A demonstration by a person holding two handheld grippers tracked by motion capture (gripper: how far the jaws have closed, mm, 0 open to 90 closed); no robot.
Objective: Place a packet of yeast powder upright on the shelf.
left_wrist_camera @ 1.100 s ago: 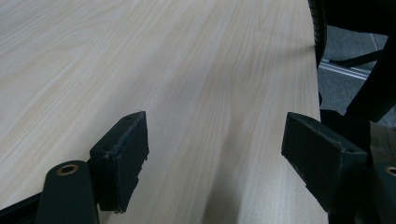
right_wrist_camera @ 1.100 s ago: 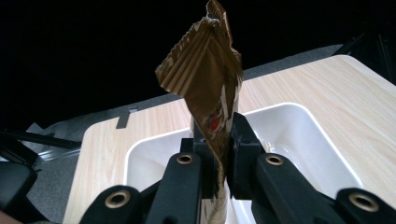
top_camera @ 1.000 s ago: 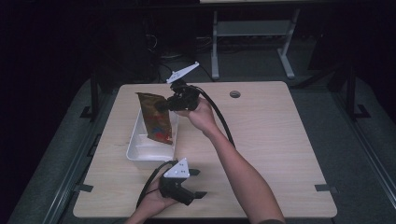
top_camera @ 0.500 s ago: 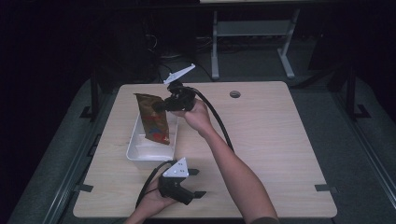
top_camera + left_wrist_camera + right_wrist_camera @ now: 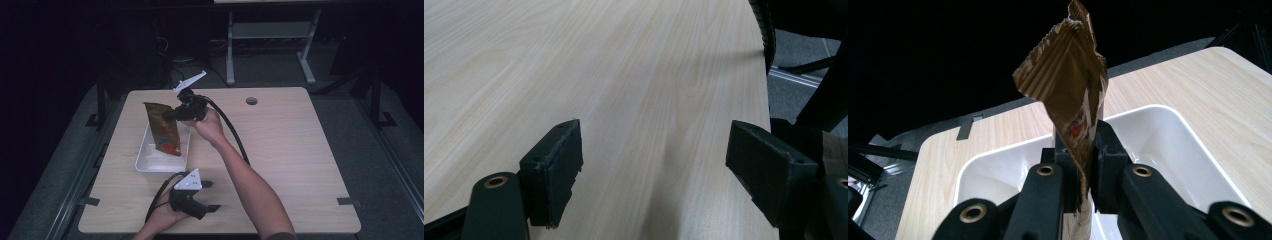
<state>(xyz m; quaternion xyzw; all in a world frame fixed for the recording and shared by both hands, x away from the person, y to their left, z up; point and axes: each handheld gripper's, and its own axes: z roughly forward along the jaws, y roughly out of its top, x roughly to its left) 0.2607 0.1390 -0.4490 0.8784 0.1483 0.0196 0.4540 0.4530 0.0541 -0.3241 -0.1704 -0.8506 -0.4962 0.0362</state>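
Note:
A brown foil snack packet (image 5: pixel 162 127) with red print hangs upright over the white tray (image 5: pixel 145 160), its lower end reaching into the tray. My right gripper (image 5: pixel 170 115) is shut on the packet near its upper edge. In the right gripper view the crinkled packet (image 5: pixel 1073 90) stands pinched between the two black jaws, with the tray (image 5: pixel 1168 130) below. My left gripper (image 5: pixel 207 207) rests low at the table's near edge, held by a hand. In the left gripper view its jaws stand wide apart over bare wood, nothing between them (image 5: pixel 654 170).
The light wooden table (image 5: pixel 290 150) has a round cable hole (image 5: pixel 251 101) near its far edge. A black cable (image 5: pixel 235 135) trails from the right gripper along the forearm. A metal stand (image 5: pixel 270 45) is on the dark floor beyond the table.
The right gripper has moved slightly away and up with the packet, which still hangs over the tray. The left gripper has stayed put.

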